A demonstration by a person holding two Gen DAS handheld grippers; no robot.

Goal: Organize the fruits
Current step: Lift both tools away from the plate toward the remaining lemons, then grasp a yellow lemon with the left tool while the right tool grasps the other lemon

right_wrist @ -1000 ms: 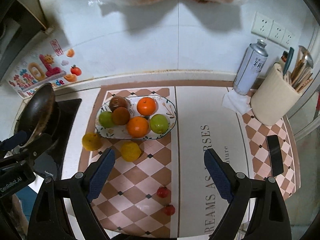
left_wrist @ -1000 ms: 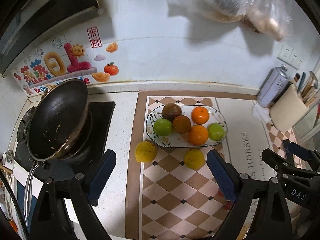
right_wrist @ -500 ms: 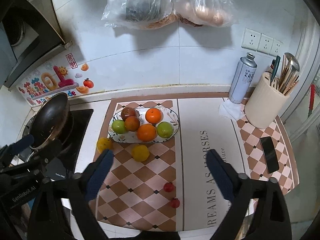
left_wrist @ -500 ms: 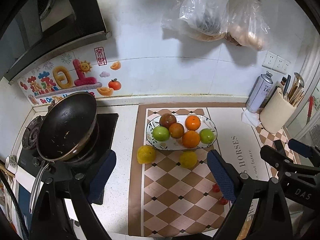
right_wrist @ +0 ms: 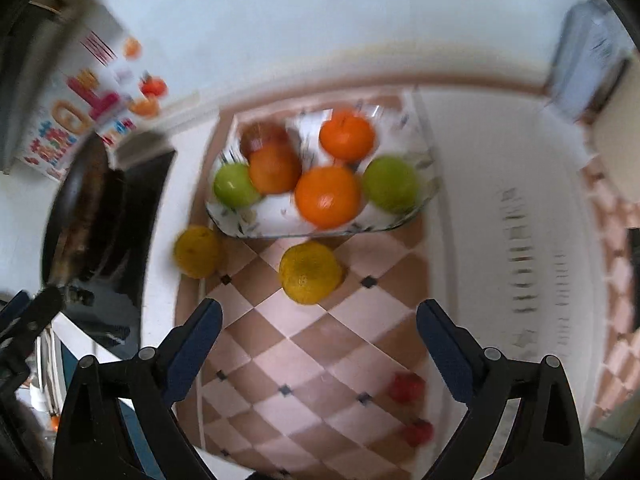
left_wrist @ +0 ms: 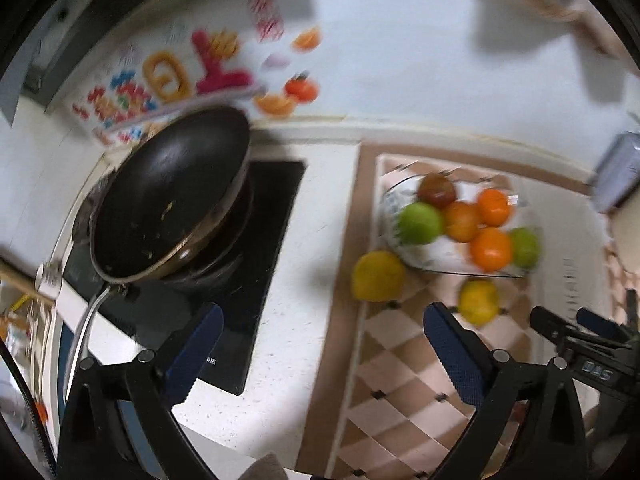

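Both grippers hang over the counter (right_wrist: 480,160), jaws apart and empty. The right gripper (right_wrist: 319,320) faces a loose yellow fruit (right_wrist: 310,272) at twelve o'clock, just outside the fruit plate (right_wrist: 256,216), probably to lift it in.

Both views look down and forward along a tool's two fingers at a kitchen worktop, toward the back wall, and both are smeared with blur.

The left wrist view sits above the worktop's left part: the left tool (left_wrist: 320,348) frames bare worktop beside the stove, the frying pan (left_wrist: 168,196) fills its left half, and the fruit plate (left_wrist: 424,254) lies to the right. The right tool (left_wrist: 576,334) shows at its right edge.

The right wrist view sits closer over the checked mat (right_wrist: 320,360), with the right tool (right_wrist: 318,336) spread below a yellow fruit (right_wrist: 308,272) and the plate (right_wrist: 276,222) near centre.

Both views share the plate, both yellow fruits, the pan and the wall stickers (right_wrist: 76,116).
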